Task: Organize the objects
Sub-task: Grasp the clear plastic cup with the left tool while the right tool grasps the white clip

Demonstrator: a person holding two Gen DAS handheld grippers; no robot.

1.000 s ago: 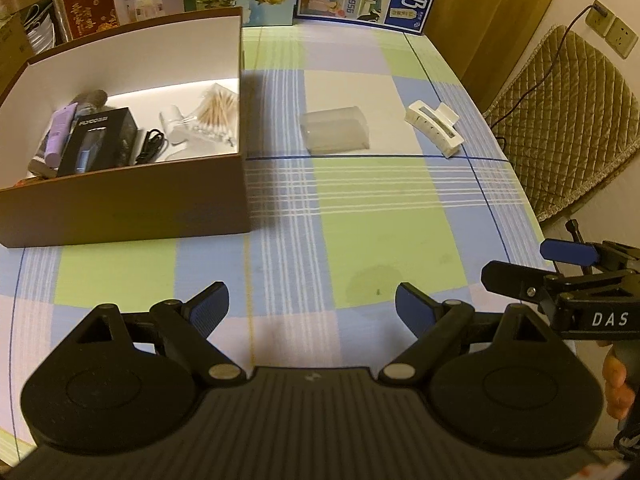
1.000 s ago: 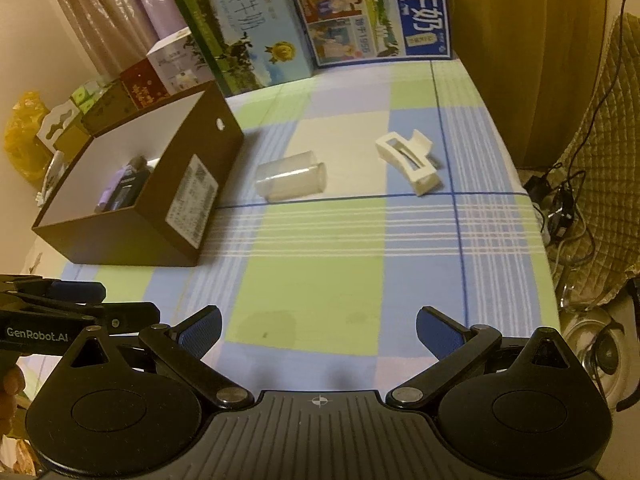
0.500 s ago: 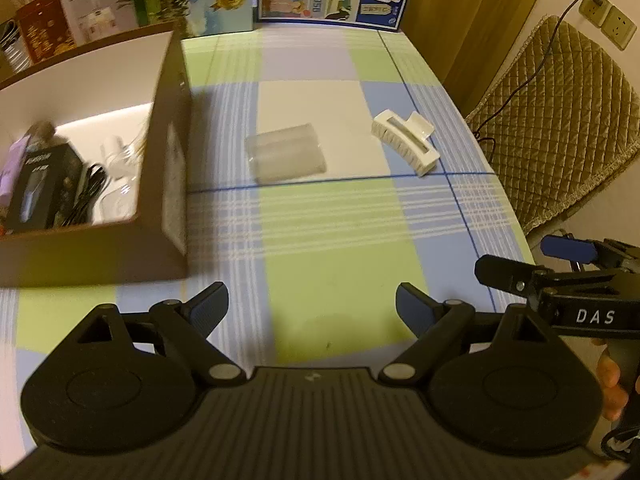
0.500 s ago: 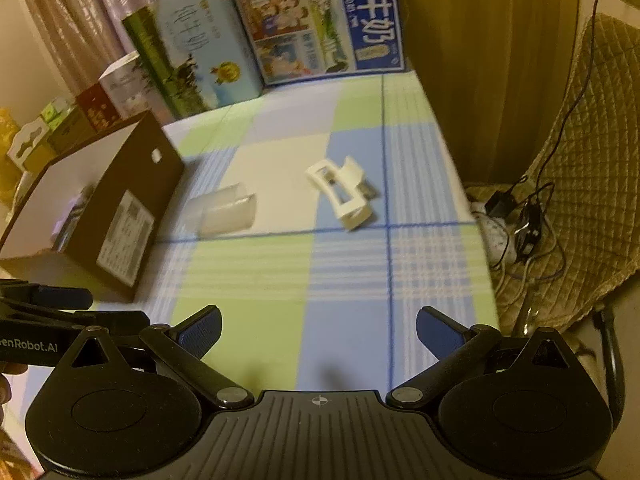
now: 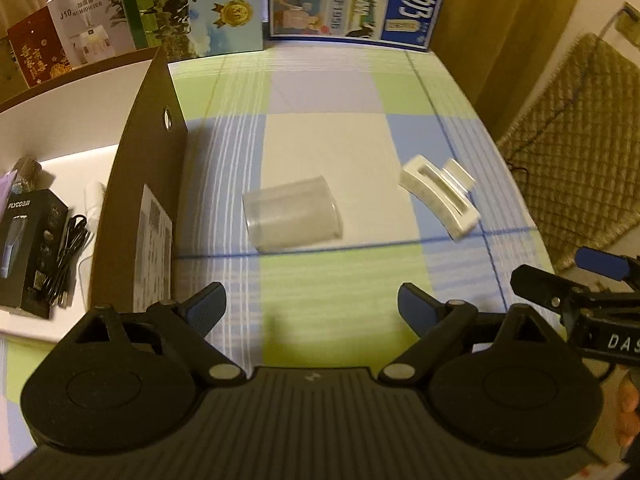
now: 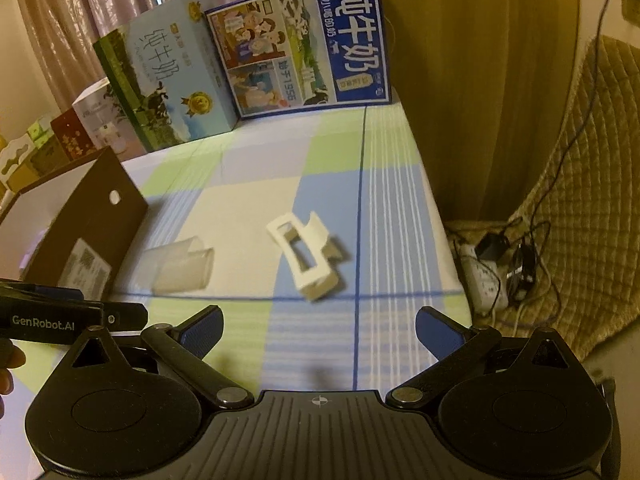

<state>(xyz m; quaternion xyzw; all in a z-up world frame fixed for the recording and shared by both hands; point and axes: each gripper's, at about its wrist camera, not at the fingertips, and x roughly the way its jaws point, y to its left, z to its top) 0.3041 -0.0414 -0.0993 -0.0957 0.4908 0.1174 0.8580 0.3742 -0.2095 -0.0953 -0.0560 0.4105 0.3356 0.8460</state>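
Note:
A clear plastic cup (image 5: 294, 212) lies on its side on the checked tablecloth, also in the right wrist view (image 6: 180, 266). A white hair claw clip (image 5: 440, 196) lies to its right, also in the right wrist view (image 6: 306, 258). A brown cardboard box (image 5: 144, 184) with a white inside stands at the left and holds a black product box (image 5: 28, 248), a black cable (image 5: 66, 258) and other small items. My left gripper (image 5: 312, 308) is open and empty, short of the cup. My right gripper (image 6: 318, 332) is open and empty, short of the clip.
Milk cartons (image 6: 304, 44) and gift boxes (image 5: 80, 40) line the table's far edge. A quilted chair (image 5: 576, 140) stands past the right table edge, with a power strip and cables (image 6: 488, 276) on the floor. The right gripper's side shows in the left wrist view (image 5: 580, 296).
Both grippers have moved forward and rightward over the table, so the cup and clip are nearer. The box has slid to the left of both views. Both jaws stay open.

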